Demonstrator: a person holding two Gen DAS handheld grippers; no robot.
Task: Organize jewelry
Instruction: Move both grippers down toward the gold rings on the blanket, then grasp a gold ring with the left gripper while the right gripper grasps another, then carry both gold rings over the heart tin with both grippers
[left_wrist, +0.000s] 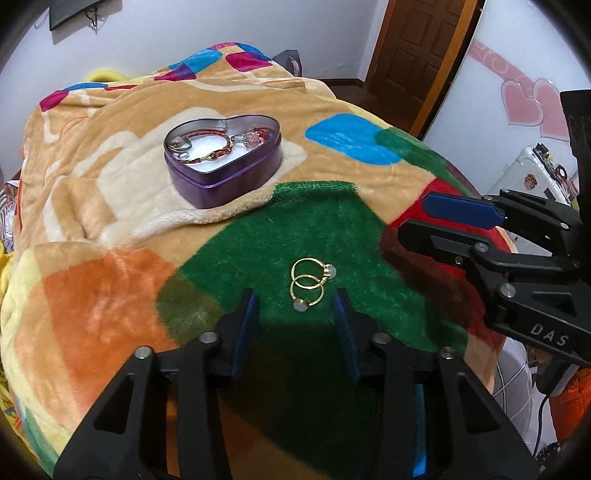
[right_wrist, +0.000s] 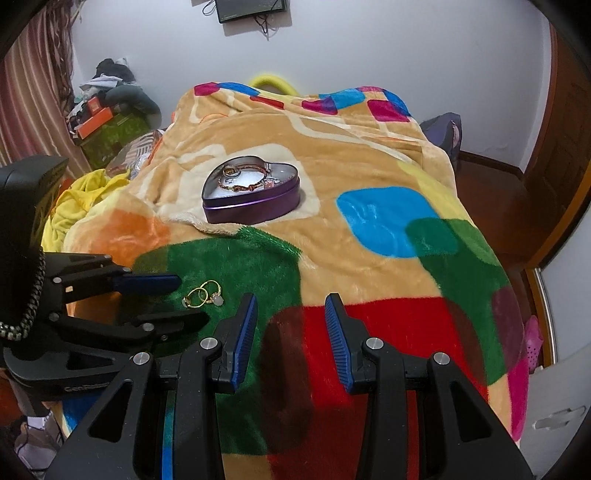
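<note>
Rings (left_wrist: 308, 282), two gold ones with pale stones, lie overlapping on the green patch of the blanket (left_wrist: 110, 280), well short of the heart-shaped tin (left_wrist: 221, 162) that we take as our landmark. We find the tin open, holding a braided bracelet (left_wrist: 207, 146) and a few other pieces we cannot make out clearly.

We note the left gripper (left_wrist: 297, 310) released, its jaws spread, with nothing between them. The rings sit just ahead of it, on the line that runs from its fingertips toward the tin, and roughly centred in the gap. The pair reads longer along that same line than across it, one ring nearer the tin, the other nearer the claw.

We note the right gripper (right_wrist: 290, 314) likewise released and empty. It hangs over the red patch, off to the right of the rings and farther from them than the left one. In the right wrist view the rings (right_wrist: 203, 293) appear beside the left gripper's blue pads (right_wrist: 147, 282), close to them but apart.

In our judgement the left gripper is the one placed for the pick. A short advance along its own axis would bring the jaws astride the rings. We judge the risk to be the overlap: closing may catch one ring and push the other into the pile of the blanket.
</note>
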